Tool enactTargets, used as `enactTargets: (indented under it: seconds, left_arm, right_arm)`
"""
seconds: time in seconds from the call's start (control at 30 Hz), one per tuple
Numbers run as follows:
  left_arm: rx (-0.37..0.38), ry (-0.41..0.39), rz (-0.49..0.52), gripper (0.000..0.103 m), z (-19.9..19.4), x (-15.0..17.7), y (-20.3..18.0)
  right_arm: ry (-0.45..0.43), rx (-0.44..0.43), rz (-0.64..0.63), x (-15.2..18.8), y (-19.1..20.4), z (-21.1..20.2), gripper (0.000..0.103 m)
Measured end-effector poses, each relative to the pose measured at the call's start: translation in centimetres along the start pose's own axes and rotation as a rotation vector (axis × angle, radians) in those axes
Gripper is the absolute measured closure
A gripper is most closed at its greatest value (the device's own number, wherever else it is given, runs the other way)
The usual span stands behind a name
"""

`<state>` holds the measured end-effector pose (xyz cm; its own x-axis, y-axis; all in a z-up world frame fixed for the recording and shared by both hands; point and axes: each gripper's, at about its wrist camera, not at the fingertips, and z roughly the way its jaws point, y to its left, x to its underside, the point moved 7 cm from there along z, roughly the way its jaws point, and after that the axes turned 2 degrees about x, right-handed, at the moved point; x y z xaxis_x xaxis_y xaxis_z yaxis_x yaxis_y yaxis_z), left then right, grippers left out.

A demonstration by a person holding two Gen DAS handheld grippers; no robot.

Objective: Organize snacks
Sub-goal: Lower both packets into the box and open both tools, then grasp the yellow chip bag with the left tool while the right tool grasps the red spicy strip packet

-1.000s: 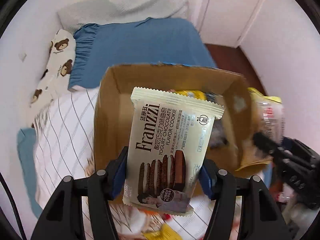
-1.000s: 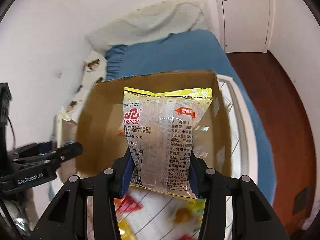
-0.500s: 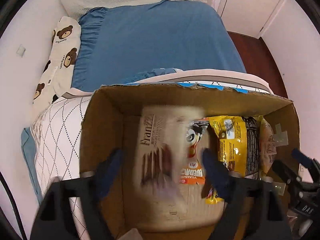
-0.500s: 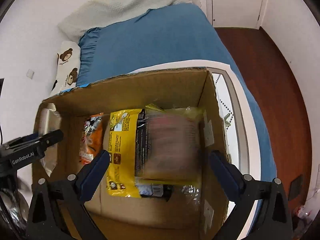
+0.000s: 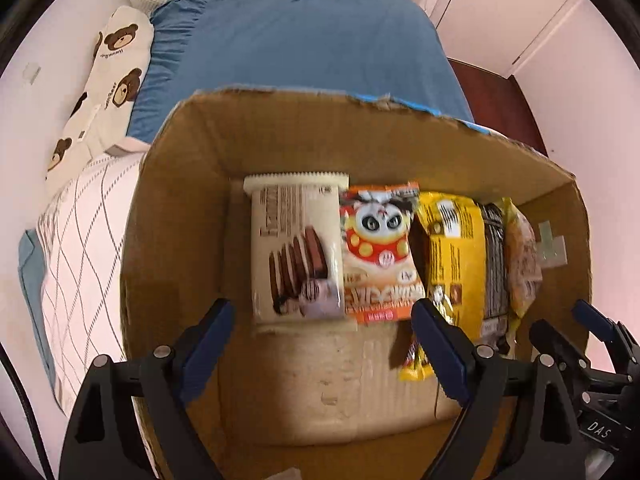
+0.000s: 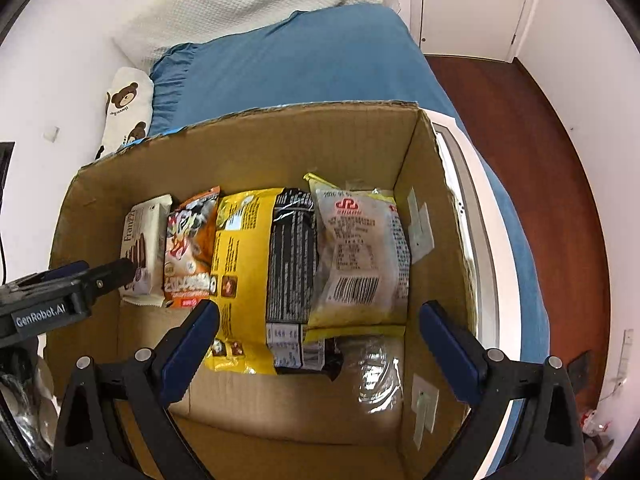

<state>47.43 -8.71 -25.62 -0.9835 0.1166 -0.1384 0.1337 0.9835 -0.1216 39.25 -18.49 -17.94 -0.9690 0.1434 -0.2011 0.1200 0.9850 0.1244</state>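
Both jaws standing wide and empty, left gripper (image 5: 320, 332) hovering over the cookie pack (image 5: 296, 248), right gripper (image 6: 320, 332) over the clear bag (image 6: 360, 256), both lying lengthwise in the box (image 6: 248, 140).

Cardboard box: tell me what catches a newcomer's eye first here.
A row of snack packs lines the cardboard box: cream Franzzi cookies at the left, a panda bag, a big yellow bag, and a clear pastry pack at the right. Both the left gripper and right gripper hover open above them.
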Motion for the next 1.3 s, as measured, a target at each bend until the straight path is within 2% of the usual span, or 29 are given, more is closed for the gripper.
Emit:
enactTargets:
  seconds: [0.33, 0.73, 1.0, 1.17, 1.3]
  left_arm:
    - [0.010, -0.082, 0.008, 0.013, -3.0, 3.7, -0.4]
    - [0.025, -0.259, 0.053, 0.013, -9.2, 8.0, -1.0]
    - [0.019, -0.346, 0.089, 0.013, -12.6, 11.3, -1.8]
    - [0.048, -0.374, 0.083, 0.013, -14.7, 13.5, -2.0]
    - [0.047, -0.378, 0.076, 0.013, -15.4, 16.0, -1.7]
  right_arm:
    - [-0.083, 0.004, -0.027, 2.5, 1.8, -3.3, 0.001]
    - [-0.213, 0.002, -0.049, 7.1, 1.9, -8.8, 0.001]
    - [-0.310, 0.008, -0.064, 9.8, 2.4, -13.1, 0.001]
    - [-0.345, -0.041, -0.047, 11.8, 2.5, -15.9, 0.001]
    - [-0.320, -0.108, -0.050, 14.2, 2.7, -16.6, 0.001]
